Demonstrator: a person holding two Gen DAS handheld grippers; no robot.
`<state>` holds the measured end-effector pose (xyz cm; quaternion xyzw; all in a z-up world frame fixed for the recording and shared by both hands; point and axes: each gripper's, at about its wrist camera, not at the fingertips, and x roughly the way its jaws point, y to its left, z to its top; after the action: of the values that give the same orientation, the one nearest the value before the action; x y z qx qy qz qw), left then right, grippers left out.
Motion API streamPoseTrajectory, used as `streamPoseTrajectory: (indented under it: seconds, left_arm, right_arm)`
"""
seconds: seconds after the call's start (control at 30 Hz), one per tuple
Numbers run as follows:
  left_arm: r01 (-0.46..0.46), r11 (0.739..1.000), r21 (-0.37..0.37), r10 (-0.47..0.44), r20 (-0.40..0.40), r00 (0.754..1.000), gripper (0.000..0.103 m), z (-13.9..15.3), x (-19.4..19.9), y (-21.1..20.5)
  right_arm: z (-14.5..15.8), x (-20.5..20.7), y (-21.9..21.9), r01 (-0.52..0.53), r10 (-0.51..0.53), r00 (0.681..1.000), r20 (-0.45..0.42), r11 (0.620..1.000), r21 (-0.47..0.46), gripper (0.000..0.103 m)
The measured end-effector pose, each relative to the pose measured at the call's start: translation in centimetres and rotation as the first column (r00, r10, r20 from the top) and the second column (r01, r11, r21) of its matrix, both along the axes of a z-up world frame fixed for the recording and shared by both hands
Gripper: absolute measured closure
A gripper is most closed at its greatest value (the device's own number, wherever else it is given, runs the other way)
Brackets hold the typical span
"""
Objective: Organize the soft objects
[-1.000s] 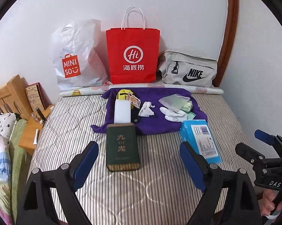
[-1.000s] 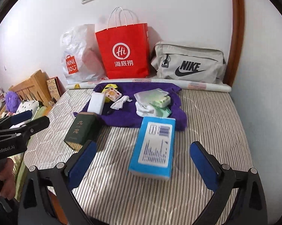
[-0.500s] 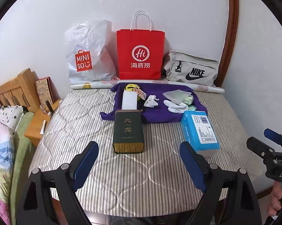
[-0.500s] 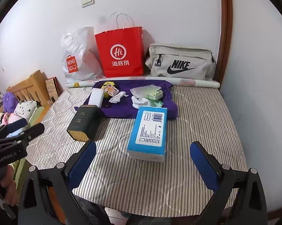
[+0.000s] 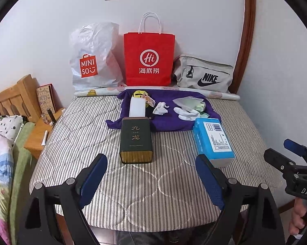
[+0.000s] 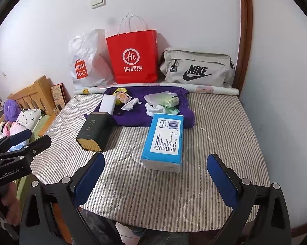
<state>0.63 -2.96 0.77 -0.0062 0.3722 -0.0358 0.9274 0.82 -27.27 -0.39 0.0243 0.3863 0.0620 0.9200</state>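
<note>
A purple cloth (image 5: 169, 122) (image 6: 143, 116) lies at the back of a striped table (image 5: 153, 183) (image 6: 214, 132). On it lie white socks (image 5: 186, 113) (image 6: 153, 108), a crumpled white tissue (image 5: 160, 108), a white pack (image 5: 136, 107) and a clear pouch (image 5: 189, 102). A blue tissue pack (image 5: 213, 140) (image 6: 165, 140) and a dark green tin (image 5: 136, 139) (image 6: 94, 130) lie in front. My left gripper (image 5: 151, 179) and right gripper (image 6: 155, 179) are open and empty over the table's near edge.
A white Miniso bag (image 5: 92, 61), a red paper bag (image 5: 149, 59) and a grey Nike bag (image 5: 204, 75) stand against the back wall behind a paper roll (image 5: 214, 95). A wooden headboard (image 5: 12, 100) and bedding (image 5: 2, 153) are at the left.
Both grippers have pulled back toward the near edge of the table, so the whole tabletop now shows. Nothing on the table has moved.
</note>
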Motion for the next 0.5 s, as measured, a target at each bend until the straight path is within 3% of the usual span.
streamPoseTrajectory:
  seconds: [0.5]
  left_arm:
    - [-0.001, 1.0, 0.008, 0.001, 0.001, 1.0, 0.015, 0.18, -0.14, -0.07]
  right_arm:
    - [0.04, -0.42, -0.05, -0.002, 0.002, 1.0, 0.001, 1.0, -0.006, 0.004]
